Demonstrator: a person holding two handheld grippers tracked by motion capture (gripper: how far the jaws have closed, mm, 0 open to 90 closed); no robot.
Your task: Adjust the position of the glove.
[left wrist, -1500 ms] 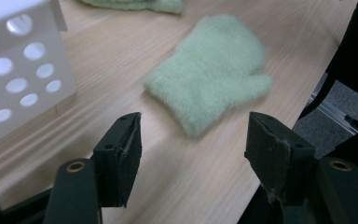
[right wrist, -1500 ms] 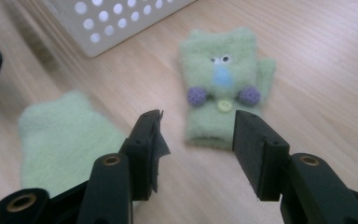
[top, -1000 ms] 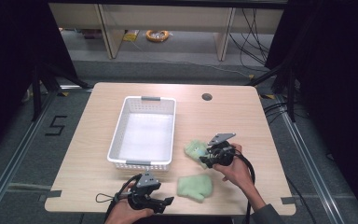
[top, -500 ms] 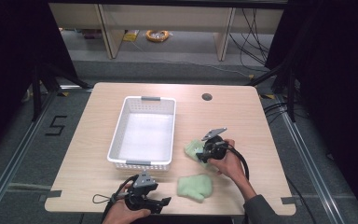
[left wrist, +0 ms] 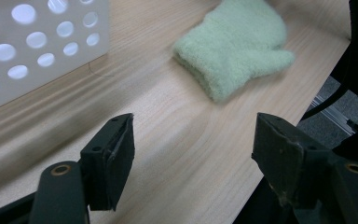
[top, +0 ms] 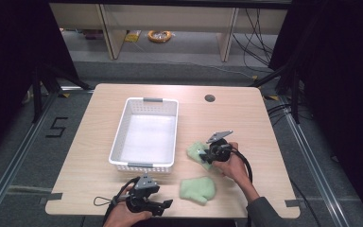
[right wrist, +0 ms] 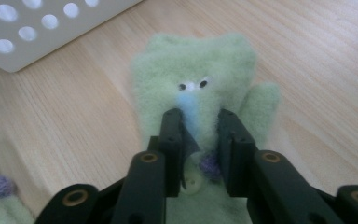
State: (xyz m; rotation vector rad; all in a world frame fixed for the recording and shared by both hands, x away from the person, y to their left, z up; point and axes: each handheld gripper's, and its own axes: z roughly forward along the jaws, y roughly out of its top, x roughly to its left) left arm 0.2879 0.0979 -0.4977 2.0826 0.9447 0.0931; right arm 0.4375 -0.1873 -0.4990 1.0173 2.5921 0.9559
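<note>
At the lower left of the high view we see the left gripper point(top: 166, 204) with its jaws spread wide and nothing between them, low over the pale wooden table point(top: 90, 142). Its own view looks past the perforated wall of the white plastic basket point(left wrist: 37, 46) to the plain pale-green fleece mitten point(left wrist: 235, 46), which lies flat in the upper middle of that frame.

Right of centre in the high view, the right gripper point(top: 207, 153) sits on the second pale-green fleece mitten, the one with a sewn face point(top: 197, 151), just right of the basket. In its own view the jaws pinch a fold of fleece point(right wrist: 200, 135) below two small eyes and a blue nose, beside a pale button and a purple knot.

We judge both mittens light, soft and floppy; they will sag and fold when lifted, not slip. A pinch of bunched fleece near the cuff or mid-body should hold well, and nothing looks fragile.

We can read no brand or label on them; a "5" is marked on the floor point(top: 56, 127) at the left.
</note>
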